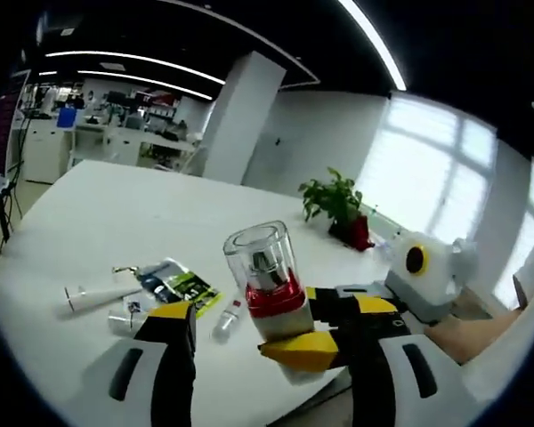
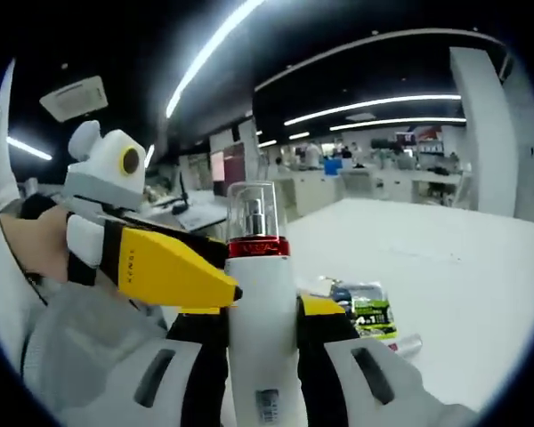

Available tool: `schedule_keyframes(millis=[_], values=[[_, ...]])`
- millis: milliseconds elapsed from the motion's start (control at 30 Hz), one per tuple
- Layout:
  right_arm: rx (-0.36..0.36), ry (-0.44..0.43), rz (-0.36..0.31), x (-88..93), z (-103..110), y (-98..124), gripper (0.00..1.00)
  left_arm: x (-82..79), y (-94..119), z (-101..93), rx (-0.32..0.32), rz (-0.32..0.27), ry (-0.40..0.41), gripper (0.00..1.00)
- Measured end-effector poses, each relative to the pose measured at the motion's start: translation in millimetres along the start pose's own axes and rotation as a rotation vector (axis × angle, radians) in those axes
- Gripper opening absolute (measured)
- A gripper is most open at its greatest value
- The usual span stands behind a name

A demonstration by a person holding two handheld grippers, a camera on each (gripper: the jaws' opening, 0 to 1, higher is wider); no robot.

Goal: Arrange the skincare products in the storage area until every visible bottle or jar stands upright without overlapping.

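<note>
A white bottle (image 2: pixel 262 347) with a red collar and a clear cap (image 1: pixel 260 258) is upright in the air above the white table (image 1: pixel 116 205). My right gripper (image 2: pixel 262 311) is shut on its body below the collar. The right gripper (image 1: pixel 325 325) reaches in from the right in the left gripper view. My left gripper (image 1: pixel 274 310) is open, its jaws wide apart on either side of the bottle's top. One of its yellow fingertips (image 2: pixel 227 286) sits against the bottle just under the collar. On the table lie a white tube (image 1: pixel 98 295), a small bottle (image 1: pixel 227 320) and a small jar (image 1: pixel 125 318).
A green and black sachet (image 1: pixel 173 285) lies among the products, and the same sachet (image 2: pixel 365 311) appears in the right gripper view with the small lying bottle (image 2: pixel 409 345). A potted plant (image 1: pixel 343 209) stands at the table's far edge. A person's hand (image 1: pixel 467 334) holds the right gripper.
</note>
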State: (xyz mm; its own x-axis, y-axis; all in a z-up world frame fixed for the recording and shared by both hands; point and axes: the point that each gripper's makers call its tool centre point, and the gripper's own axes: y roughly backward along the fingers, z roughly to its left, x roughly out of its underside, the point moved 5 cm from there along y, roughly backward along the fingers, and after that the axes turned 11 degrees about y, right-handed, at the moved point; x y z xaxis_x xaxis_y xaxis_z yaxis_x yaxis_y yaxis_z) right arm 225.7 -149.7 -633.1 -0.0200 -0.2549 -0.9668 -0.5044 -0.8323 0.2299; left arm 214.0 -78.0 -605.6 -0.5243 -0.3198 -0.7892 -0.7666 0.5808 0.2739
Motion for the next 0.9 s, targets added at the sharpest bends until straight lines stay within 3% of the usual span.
schedule_keyframes(millis=[367,500,567,600,800,900], values=[[0.047,0.035,0.004,-9.3,10,7,0.28,0.9,-6,-16.5,-0.014,-0.053,0.003,0.43],[0.059,0.031,0.006,-10.9,12,11,0.28,0.7,-5,-16.8,-0.05,-0.079,-0.012,0.37],[0.064,0.049,0.018,-12.1,14,12,0.28,2.5,-4,-12.3,-0.095,-0.07,-0.064,0.31],[0.065,0.052,0.021,-12.7,14,12,0.28,-0.2,-4,-14.3,-0.076,-0.094,-0.07,0.32],[0.081,0.064,0.033,-17.5,17,15,0.29,0.2,0,-19.5,-0.062,-0.069,-0.022,0.28],[0.077,0.056,0.025,-20.7,17,16,0.29,-3.2,3,-22.4,-0.01,-0.051,0.025,0.26]])
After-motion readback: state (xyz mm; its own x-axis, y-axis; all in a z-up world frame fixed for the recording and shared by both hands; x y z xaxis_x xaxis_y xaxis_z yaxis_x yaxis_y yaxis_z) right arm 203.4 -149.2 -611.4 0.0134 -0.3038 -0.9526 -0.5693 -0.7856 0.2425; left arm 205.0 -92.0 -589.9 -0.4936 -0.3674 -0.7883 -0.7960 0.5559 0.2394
